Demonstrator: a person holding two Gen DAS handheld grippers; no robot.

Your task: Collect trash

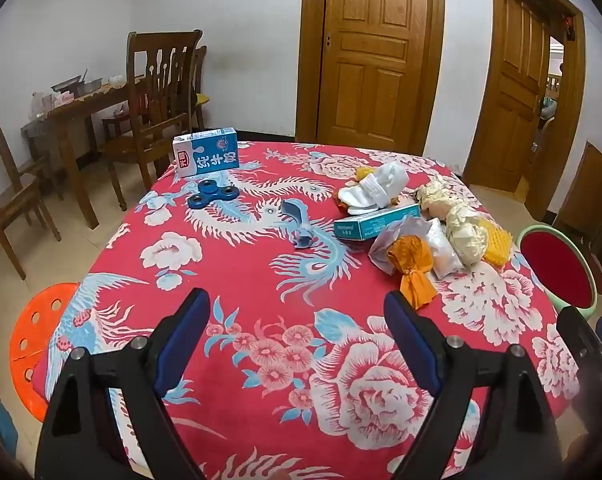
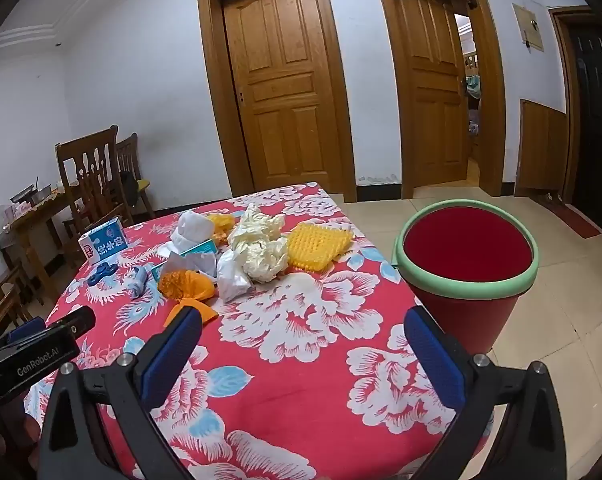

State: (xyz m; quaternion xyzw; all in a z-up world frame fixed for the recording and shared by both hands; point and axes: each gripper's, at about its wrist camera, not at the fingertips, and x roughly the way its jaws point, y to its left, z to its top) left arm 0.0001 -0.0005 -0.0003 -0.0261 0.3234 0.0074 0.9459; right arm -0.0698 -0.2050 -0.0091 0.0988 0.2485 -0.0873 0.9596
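Left gripper [image 1: 297, 308] gapes wide, empty, low in frame. Right gripper [image 2: 303, 330] likewise; crumpled cream paper wads [image 2: 261, 248] sit centre, green-rimmed red plastic bucket [image 2: 467, 260] right.

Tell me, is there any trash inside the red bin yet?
No, the right wrist view looks down into the red bin and shows only its bare red interior.

At the left view's right edge the red bucket with a green rim [image 1: 557, 264] is cut off, its base hidden behind the floral red tablecloth [image 1: 261, 360].
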